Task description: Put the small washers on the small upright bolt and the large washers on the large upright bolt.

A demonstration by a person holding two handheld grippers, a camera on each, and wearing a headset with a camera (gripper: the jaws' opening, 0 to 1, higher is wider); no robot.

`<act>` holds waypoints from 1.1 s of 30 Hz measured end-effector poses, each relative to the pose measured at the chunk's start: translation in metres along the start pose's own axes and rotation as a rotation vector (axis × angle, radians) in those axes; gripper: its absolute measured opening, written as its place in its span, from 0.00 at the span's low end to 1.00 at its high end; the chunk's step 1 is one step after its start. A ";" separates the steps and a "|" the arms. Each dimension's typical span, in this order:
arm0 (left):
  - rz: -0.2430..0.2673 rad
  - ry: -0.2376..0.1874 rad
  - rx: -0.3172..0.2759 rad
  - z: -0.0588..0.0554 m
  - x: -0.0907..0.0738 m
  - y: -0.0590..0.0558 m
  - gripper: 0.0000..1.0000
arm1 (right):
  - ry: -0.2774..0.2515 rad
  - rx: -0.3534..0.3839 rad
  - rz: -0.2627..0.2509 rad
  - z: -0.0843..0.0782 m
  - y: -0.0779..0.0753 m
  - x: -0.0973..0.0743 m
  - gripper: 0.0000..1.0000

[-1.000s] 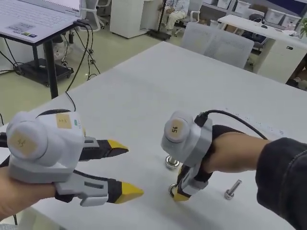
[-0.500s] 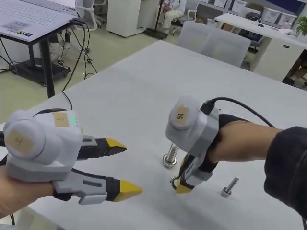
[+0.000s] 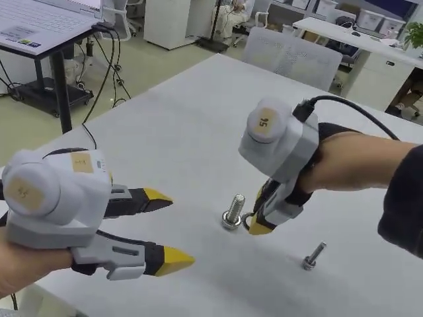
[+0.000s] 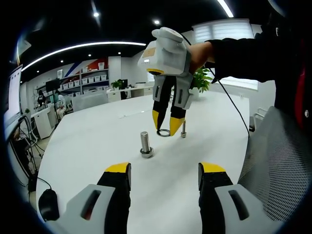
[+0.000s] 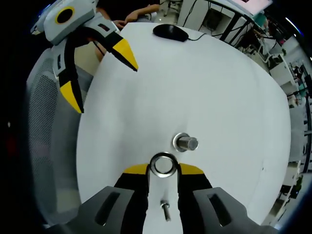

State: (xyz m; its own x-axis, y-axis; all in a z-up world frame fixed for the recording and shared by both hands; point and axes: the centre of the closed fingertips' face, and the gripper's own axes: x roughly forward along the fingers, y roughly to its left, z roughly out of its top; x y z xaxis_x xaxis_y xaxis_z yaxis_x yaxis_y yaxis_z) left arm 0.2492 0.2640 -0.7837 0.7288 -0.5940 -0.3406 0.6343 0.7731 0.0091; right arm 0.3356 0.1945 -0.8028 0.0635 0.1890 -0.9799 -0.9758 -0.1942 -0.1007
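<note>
Bolts: 1 large bolt (image 3: 232, 212), 1 small bolt (image 3: 314, 255); right tool (image 3: 254, 225) pinches 1 washer (image 5: 152, 165); left tool (image 3: 170, 228) spread.

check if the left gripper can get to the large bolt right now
Likely yes. The left gripper is open, and only bare table lies between it and the large bolt. The right gripper, shut on a washer, hangs close by the bolt's far side, so it could get crowded there.

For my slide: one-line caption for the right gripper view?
Right gripper holds a washer close to the large upright bolt, with the open left gripper nearby.
</note>
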 end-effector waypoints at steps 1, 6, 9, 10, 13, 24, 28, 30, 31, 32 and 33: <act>0.000 0.000 0.000 0.000 0.000 0.000 0.55 | -0.002 0.000 -0.003 0.001 -0.001 -0.001 0.21; -0.001 0.000 -0.003 0.000 0.000 0.000 0.56 | 0.000 -0.012 -0.022 0.005 -0.008 -0.007 0.21; 0.000 0.002 -0.006 -0.001 0.000 0.000 0.56 | -0.002 -0.020 -0.030 0.008 -0.012 -0.009 0.21; 0.001 0.002 -0.008 -0.001 0.000 0.000 0.57 | -0.003 -0.021 -0.029 0.010 -0.013 -0.010 0.21; 0.000 0.002 -0.007 -0.001 0.000 0.000 0.56 | -0.003 -0.033 -0.037 0.014 -0.017 -0.011 0.21; 0.006 0.001 -0.015 -0.003 -0.003 0.001 0.57 | 0.002 -0.058 -0.046 0.025 -0.029 -0.012 0.22; 0.006 0.001 -0.016 -0.004 -0.004 0.001 0.57 | 0.009 -0.067 -0.041 0.028 -0.030 -0.007 0.22; 0.006 0.004 -0.017 -0.005 -0.004 0.001 0.57 | 0.011 -0.067 -0.036 0.028 -0.030 -0.005 0.22; 0.007 0.004 -0.018 -0.005 -0.005 0.001 0.58 | 0.011 -0.068 -0.035 0.028 -0.030 -0.004 0.22; 0.008 0.005 -0.021 -0.005 -0.005 0.002 0.58 | 0.011 -0.068 -0.035 0.028 -0.031 -0.003 0.22; 0.008 0.007 -0.023 -0.006 -0.005 0.002 0.58 | 0.012 -0.067 -0.035 0.029 -0.031 -0.002 0.22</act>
State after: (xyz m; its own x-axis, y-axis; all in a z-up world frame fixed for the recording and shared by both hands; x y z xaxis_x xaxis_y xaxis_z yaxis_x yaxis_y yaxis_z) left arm 0.2452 0.2697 -0.7878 0.7318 -0.5866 -0.3469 0.6224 0.7826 -0.0102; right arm 0.3599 0.2282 -0.7924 0.1002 0.1857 -0.9775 -0.9566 -0.2522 -0.1460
